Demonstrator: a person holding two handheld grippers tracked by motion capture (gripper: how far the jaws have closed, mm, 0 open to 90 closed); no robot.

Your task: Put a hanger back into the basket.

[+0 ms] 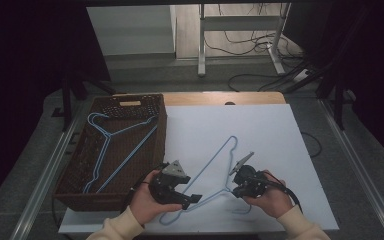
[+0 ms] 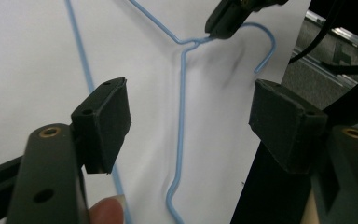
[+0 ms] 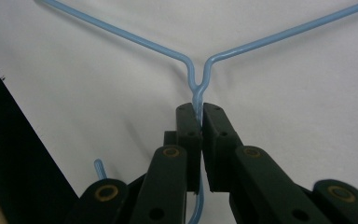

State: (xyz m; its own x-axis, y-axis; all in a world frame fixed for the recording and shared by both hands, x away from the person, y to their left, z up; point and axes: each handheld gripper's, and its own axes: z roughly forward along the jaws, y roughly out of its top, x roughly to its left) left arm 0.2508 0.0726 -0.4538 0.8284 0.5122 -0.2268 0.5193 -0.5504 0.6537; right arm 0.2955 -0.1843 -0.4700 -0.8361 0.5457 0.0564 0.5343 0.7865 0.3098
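A light-blue wire hanger [image 1: 211, 159] lies on the white board [image 1: 265, 125]. My right gripper [image 1: 231, 188] is shut on its twisted neck just below the fork of the two arms [image 3: 200, 112], and the hook [image 2: 265, 46] curls away behind the jaws. My left gripper [image 1: 190, 200] hovers over the near-left shoulder of the hanger, jaws open wide. In the left gripper view one arm of the hanger [image 2: 181, 107] runs between the pads [image 2: 107, 112] without touching either, and the right gripper [image 2: 216, 30] pinches the neck farther off.
A dark wicker basket [image 1: 161, 131] stands at the left of the board with another blue hanger [image 1: 107, 145] lying in it. The board's near edge is just below both hands. Cables and a desk frame [image 1: 240, 30] lie on the floor beyond the table.
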